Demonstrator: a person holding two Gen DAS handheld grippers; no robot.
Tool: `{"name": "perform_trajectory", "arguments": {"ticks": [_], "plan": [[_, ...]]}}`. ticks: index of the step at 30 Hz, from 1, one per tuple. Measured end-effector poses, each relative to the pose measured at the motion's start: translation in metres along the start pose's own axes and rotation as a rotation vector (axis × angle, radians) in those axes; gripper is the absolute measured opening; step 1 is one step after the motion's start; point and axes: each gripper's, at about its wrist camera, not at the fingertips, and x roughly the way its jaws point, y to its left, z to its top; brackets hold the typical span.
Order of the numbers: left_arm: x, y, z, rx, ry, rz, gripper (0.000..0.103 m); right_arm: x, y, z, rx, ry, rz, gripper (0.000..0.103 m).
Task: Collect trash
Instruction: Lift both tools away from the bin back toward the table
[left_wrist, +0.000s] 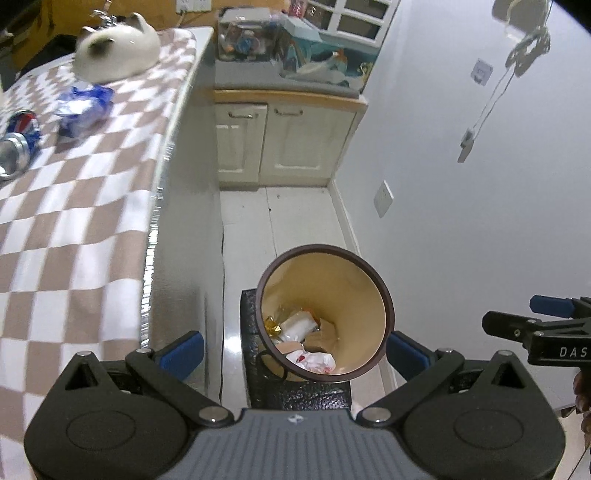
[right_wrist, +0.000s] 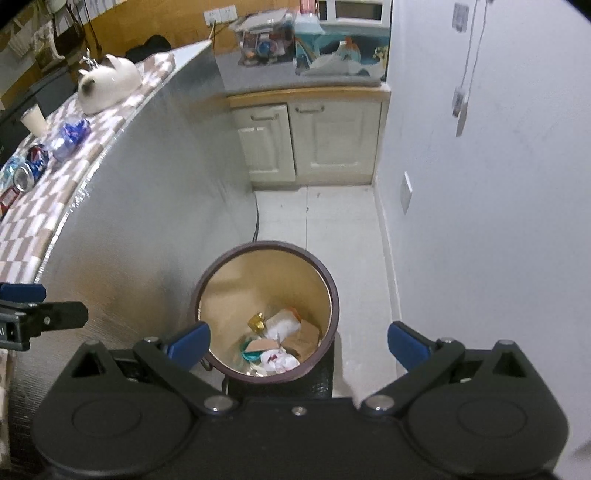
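A round bin (left_wrist: 369, 280) (right_wrist: 236, 280) with a dark rim and tan inside stands on the floor beside the table and holds paper, wrappers and a gold foil piece (left_wrist: 271, 325) (right_wrist: 256, 321). My left gripper (left_wrist: 295, 350) is open and empty above the bin. My right gripper (right_wrist: 299, 345) is open and empty above it too. On the checkered table (left_wrist: 74, 229) (right_wrist: 22, 236) lie a crushed blue can (left_wrist: 20, 142) (right_wrist: 31, 166) and a crumpled blue-white wrapper (left_wrist: 85, 107) (right_wrist: 70, 136).
A white ceramic cat (left_wrist: 118, 51) (right_wrist: 107, 83) sits at the table's far end. A paper cup (right_wrist: 33, 120) stands further left. A cream cabinet (left_wrist: 280, 140) (right_wrist: 314, 140) with clutter on top stands behind. A white wall (left_wrist: 480, 221) is on the right.
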Motion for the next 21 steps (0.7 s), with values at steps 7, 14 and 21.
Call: {"name": "perform_trajectory", "arguments": {"ticks": [7, 14, 21], "plan": [[-0.045, 0.02, -0.019, -0.022, -0.078, 0.002, 0.103, -0.035, 0.028, -0.008, -0.024, -0.071, 0.001, 0.103], [-0.095, 0.046, -0.035, -0.047, -0.178, 0.016, 0.103, -0.068, 0.067, -0.016, -0.06, -0.143, 0.016, 0.103], [-0.143, 0.081, -0.049, -0.072, -0.272, 0.058, 0.103, -0.091, 0.11, -0.022, -0.085, -0.207, 0.05, 0.103]]}}
